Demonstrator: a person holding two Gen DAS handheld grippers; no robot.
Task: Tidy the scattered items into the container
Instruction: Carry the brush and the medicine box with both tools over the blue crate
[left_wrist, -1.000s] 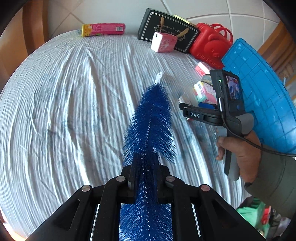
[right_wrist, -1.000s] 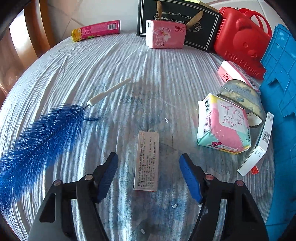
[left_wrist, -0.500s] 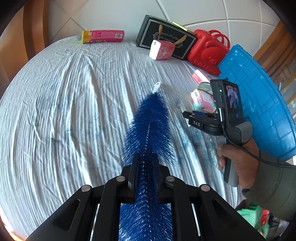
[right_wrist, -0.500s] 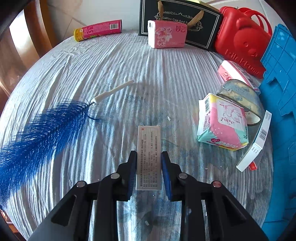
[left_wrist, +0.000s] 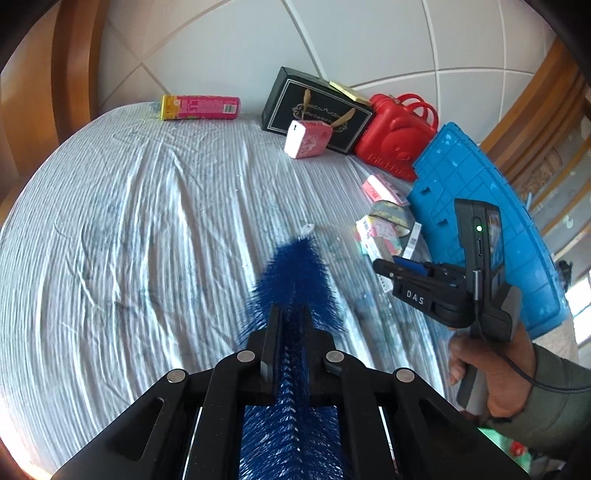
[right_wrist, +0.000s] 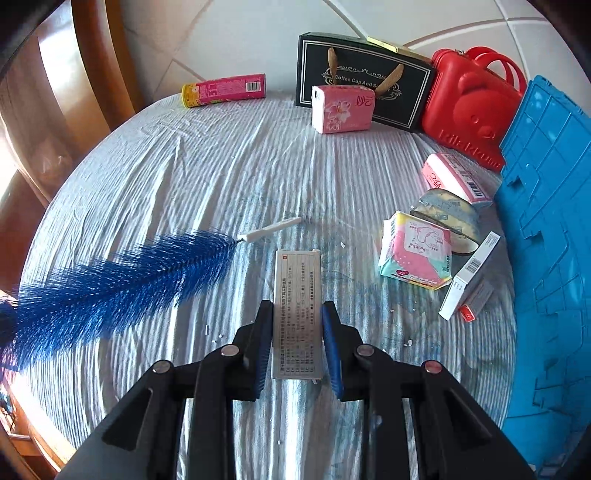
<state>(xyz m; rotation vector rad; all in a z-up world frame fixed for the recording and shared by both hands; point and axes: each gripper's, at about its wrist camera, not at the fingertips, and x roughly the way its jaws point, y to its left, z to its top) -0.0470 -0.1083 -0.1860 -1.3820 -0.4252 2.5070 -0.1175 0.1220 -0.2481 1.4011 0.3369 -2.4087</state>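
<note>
With the flat grey printed box (right_wrist: 297, 314) pinched narrow between my right fingers (right_wrist: 330, 334) and the blue bristle brush (left_wrist: 295, 295) clamped in my left fingers (left_wrist: 274, 334), both clear of the cloth-covered counter (right_wrist: 207, 177), I should carry them level toward the blue crate (right_wrist: 546, 236), passing above the pink packets (right_wrist: 415, 251).

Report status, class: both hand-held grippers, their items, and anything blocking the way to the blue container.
Left hand-held gripper shut on blue brush. Right hand-held gripper shut on flat box. Small packets lie before blue container.
</note>
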